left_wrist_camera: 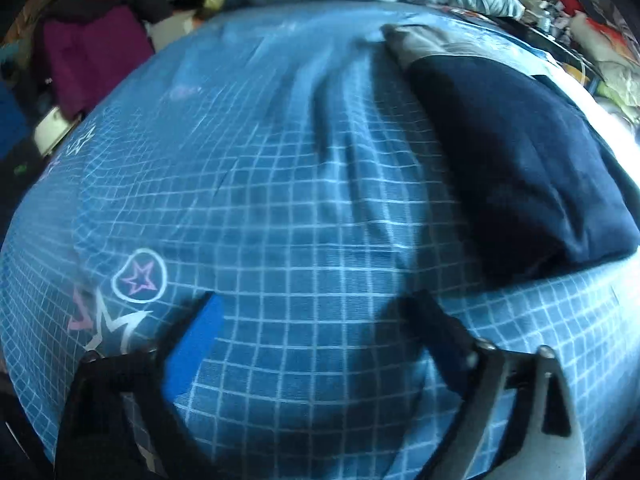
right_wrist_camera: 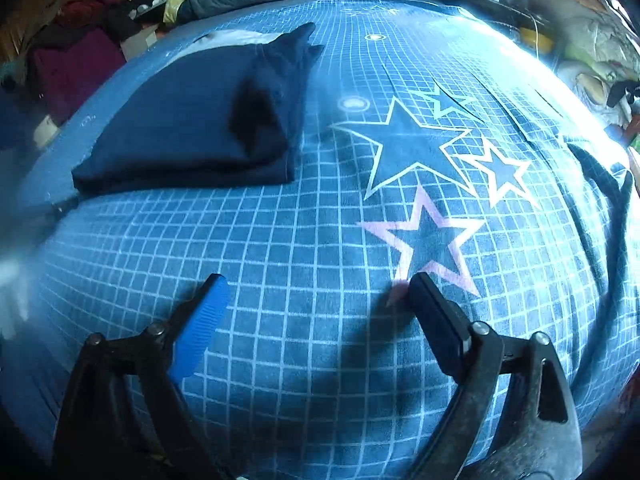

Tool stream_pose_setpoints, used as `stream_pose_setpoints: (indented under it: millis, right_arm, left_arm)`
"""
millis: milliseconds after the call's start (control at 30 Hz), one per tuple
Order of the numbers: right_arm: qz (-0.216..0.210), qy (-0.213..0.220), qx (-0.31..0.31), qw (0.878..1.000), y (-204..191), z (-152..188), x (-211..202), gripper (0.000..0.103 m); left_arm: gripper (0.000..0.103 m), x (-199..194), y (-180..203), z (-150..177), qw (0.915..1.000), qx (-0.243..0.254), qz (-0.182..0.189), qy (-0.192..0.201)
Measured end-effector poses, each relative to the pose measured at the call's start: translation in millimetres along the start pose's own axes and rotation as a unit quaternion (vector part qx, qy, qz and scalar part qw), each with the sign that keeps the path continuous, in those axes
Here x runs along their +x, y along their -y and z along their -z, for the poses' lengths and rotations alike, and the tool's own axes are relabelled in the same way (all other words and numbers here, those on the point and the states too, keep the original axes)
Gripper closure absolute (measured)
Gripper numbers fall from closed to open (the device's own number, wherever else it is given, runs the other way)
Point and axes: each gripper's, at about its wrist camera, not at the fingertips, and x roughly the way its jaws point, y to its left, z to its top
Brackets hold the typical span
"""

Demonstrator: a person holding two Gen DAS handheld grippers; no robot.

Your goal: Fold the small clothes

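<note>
The left gripper [left_wrist_camera: 308,320] hangs spread and empty over the gridded bedsheet [left_wrist_camera: 280,208]; the right gripper [right_wrist_camera: 316,292] is likewise spread, gripping nothing. The folded navy garment [left_wrist_camera: 520,160] lies ahead and to the right of the left claw, ahead and to the left of the right claw [right_wrist_camera: 192,120], so between them. Its long axis runs away from the left claw. Bare sheet surrounds it, and neither claw looks clearly nearer.

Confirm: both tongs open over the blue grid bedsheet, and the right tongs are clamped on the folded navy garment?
Not quite. The right tongs are open and empty above the bedsheet; the navy garment lies apart, folded, per the right wrist view. Left tongs are open too.
</note>
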Motion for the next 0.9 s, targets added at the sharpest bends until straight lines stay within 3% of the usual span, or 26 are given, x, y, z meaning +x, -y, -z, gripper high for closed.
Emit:
stream_pose_setpoints:
  millis: [33, 333, 900]
  right_arm:
    - [0.002, -0.001, -0.014, 1.0, -3.9, 2.4, 3.3, 0.0]
    - [0.012, 0.014, -0.014, 1.0, -6.4, 7.2, 8.0, 0.0]
    - [0.03, 0.017, 0.002, 0.999, -9.6, 3.7, 11.6, 0.0]
  left_arm:
    - [0.0, 0.0, -2.5, -0.2, 1.0, -0.007, -0.003, -0.006]
    - [0.0, 2.6, -6.8, -0.3, 0.9993, -0.029, 0.022, -0.007]
    - [0.0, 7.5, -8.7, -2.5, 0.9987, -0.048, 0.018, -0.002]
